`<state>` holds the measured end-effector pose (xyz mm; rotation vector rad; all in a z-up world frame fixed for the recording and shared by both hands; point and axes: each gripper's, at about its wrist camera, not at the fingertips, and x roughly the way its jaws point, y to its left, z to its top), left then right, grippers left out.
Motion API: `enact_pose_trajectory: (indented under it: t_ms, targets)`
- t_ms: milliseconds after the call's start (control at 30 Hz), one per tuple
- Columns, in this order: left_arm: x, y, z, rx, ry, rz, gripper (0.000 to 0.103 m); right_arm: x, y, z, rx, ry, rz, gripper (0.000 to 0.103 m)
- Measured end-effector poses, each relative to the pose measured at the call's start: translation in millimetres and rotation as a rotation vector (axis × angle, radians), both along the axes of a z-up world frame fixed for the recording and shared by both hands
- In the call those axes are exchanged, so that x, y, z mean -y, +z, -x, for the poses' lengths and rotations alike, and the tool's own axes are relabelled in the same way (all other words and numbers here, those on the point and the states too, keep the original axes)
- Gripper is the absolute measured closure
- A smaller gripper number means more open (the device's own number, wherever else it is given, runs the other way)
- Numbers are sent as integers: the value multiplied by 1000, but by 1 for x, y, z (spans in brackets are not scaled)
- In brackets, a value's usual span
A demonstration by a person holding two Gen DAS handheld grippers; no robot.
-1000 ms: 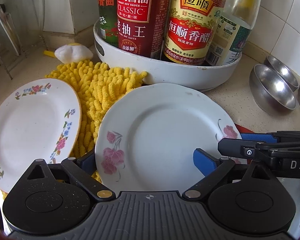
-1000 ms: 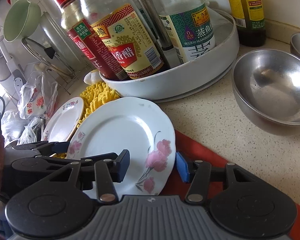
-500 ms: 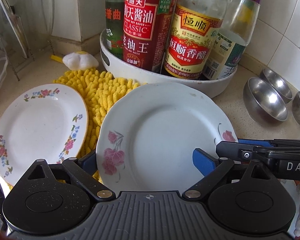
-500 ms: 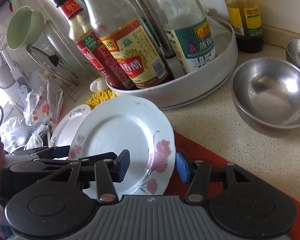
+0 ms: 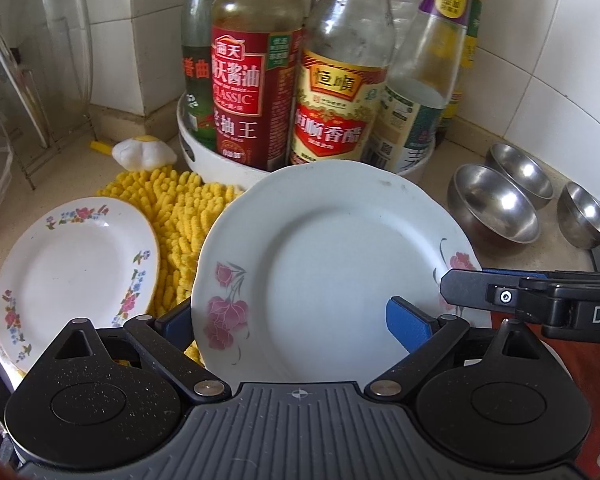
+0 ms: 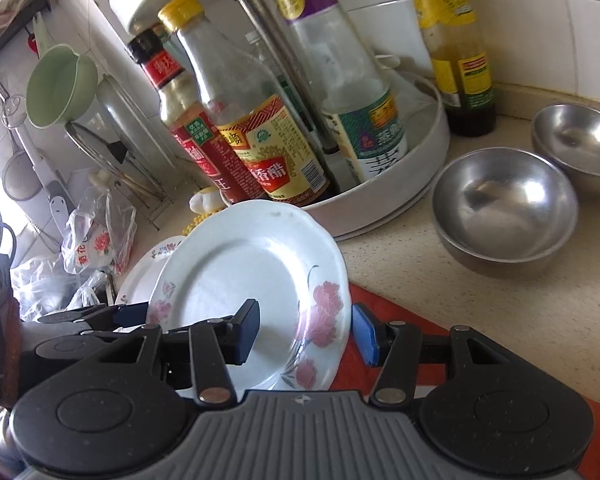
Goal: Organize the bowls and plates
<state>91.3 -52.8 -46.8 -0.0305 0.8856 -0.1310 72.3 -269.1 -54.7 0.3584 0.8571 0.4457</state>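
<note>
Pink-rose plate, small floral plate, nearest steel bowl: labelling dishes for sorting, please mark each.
pink-rose plate (image 5: 332, 264), left wrist view, bare centre.
small floral plate (image 5: 76, 268), left wrist view, white middle.
nearest steel bowl (image 6: 504, 208), right wrist view, inner bottom.

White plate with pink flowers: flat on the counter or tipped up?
Tipped up. The white plate with pink flowers has its far rim raised in front of the bottles' labels, its near edge sitting between the left gripper's fingers.

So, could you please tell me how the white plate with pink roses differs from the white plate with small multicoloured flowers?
The white plate with pink roses is tilted up between both grippers' fingers, while the white plate with small multicoloured flowers lies untouched on the counter beside the yellow chenille mat. The rose plate carries a few large pink blooms; the other has small mixed sprays around its rim. The rose plate's rim looks wavier. Both are white, round and empty.
</note>
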Motion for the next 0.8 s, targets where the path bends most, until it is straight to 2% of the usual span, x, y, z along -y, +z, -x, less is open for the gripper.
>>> enact_pose_trajectory:
  t_ms: [533, 800]
  targets:
    - [47, -1, 30, 0, -127, 0, 5, 48, -1, 57, -20, -123, 14, 54]
    - [81, -13, 49, -34, -206, -6, 5, 77, -11, 89, -59, -191, 38, 54]
